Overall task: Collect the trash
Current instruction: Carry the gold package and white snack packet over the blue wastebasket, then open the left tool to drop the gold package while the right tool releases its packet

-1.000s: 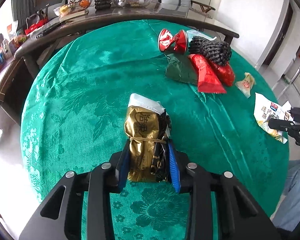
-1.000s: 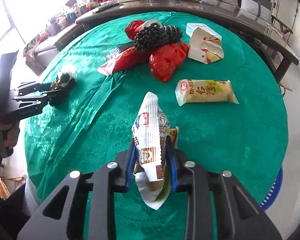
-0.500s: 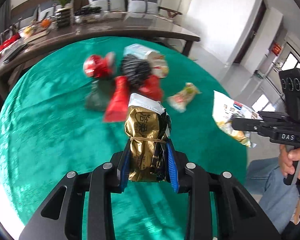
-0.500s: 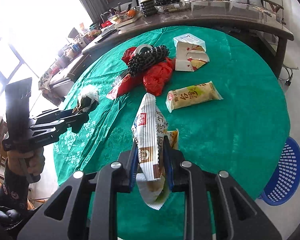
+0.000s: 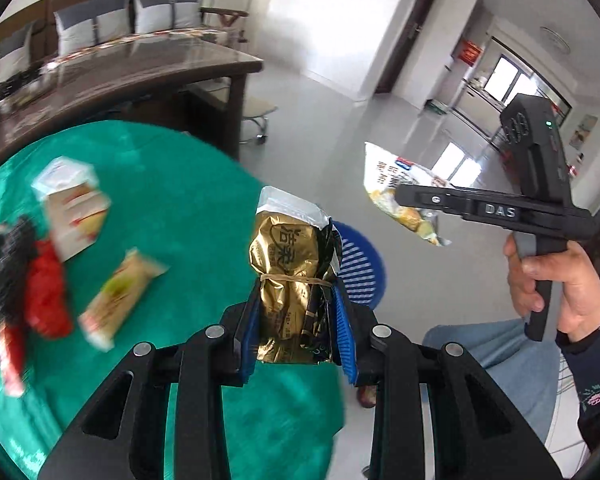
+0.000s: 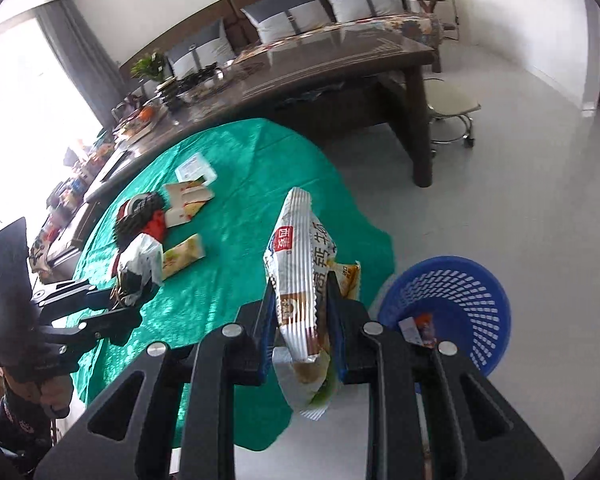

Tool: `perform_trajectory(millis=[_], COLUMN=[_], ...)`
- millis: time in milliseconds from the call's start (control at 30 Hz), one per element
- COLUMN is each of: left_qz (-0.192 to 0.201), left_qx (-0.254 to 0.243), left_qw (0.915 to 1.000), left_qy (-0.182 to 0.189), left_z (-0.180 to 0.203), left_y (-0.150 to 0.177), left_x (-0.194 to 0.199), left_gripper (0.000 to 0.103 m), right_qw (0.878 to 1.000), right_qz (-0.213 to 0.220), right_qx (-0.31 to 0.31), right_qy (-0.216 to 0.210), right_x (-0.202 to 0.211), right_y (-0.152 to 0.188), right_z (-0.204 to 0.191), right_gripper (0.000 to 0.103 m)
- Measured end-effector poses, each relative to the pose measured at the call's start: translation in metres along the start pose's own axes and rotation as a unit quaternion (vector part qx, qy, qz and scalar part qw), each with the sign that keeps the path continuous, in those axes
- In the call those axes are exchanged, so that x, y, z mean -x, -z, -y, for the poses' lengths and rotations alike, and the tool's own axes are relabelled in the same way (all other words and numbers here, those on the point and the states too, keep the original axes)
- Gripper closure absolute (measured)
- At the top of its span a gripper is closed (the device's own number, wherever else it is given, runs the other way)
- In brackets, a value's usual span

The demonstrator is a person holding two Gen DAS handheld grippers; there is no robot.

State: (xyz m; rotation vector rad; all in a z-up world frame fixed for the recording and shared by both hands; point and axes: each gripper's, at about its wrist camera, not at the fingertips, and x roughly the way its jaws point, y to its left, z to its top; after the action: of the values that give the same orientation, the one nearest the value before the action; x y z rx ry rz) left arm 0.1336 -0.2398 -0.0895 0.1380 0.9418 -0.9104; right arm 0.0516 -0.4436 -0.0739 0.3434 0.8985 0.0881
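My left gripper (image 5: 296,322) is shut on a gold foil packet (image 5: 286,276) bound with a rubber band, held above the table's right edge. My right gripper (image 6: 302,312) is shut on a white snack bag (image 6: 300,264), held upright over the floor beside the table. That bag (image 5: 404,196) and the right gripper (image 5: 420,200) also show in the left wrist view, held by a hand (image 5: 548,276). A blue slotted basket (image 6: 460,304) stands on the floor just right of the snack bag, with a wrapper inside; its rim (image 5: 364,268) peeks out behind the gold packet.
The round table has a green cloth (image 6: 228,208) bearing a yellow wrapper (image 6: 184,258), white cartons (image 6: 188,200), red bags and a black bundle (image 6: 138,216). A long dark table (image 6: 320,76) and a wheeled stool (image 6: 452,116) stand behind. A person's jeans-clad leg (image 5: 496,344) is at right.
Both grippers have swung right, off the middle of the table toward its edge and the floor, each carrying its packet. The blue basket has come close beside the right gripper.
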Motion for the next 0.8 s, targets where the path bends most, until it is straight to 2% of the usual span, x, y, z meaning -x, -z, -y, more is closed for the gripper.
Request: perform_trajectory(millis=[233,433,567,800], left_qz=[-0.035,-0.061,-0.076,-0.096], left_qx=[-0.016,-0.025,-0.029,-0.032], left_qw=[0.9990,0.9976,0.9964,0.9946], left_qy=[0.025,0.023,0.023,0.020], left_z=[0.057,0.081,0.089,0.091], left_y=[-0.032,-0.047,-0.048,-0.050], left_x=[-0.082,-0.149,-0.187,-0.230], left_gripper=[0.070,0.070,0.069,0.068], right_qw=[0.996,0.990,0.987,0.985], right_qz=[-0.001,-0.003,-0.015,-0.017], right_qx=[-0.072,-0.129,-0.153,-0.162], right_qy=[0.045,0.055,0.053,0.050], right_x=[-0.006,-0.025,-0.036,-0.043], right_y=[-0.003,0.009,0.014,0.012], right_z=[0.097,0.158,0.182,0.199], right_gripper=[0.081,0.081,0.081,0.081])
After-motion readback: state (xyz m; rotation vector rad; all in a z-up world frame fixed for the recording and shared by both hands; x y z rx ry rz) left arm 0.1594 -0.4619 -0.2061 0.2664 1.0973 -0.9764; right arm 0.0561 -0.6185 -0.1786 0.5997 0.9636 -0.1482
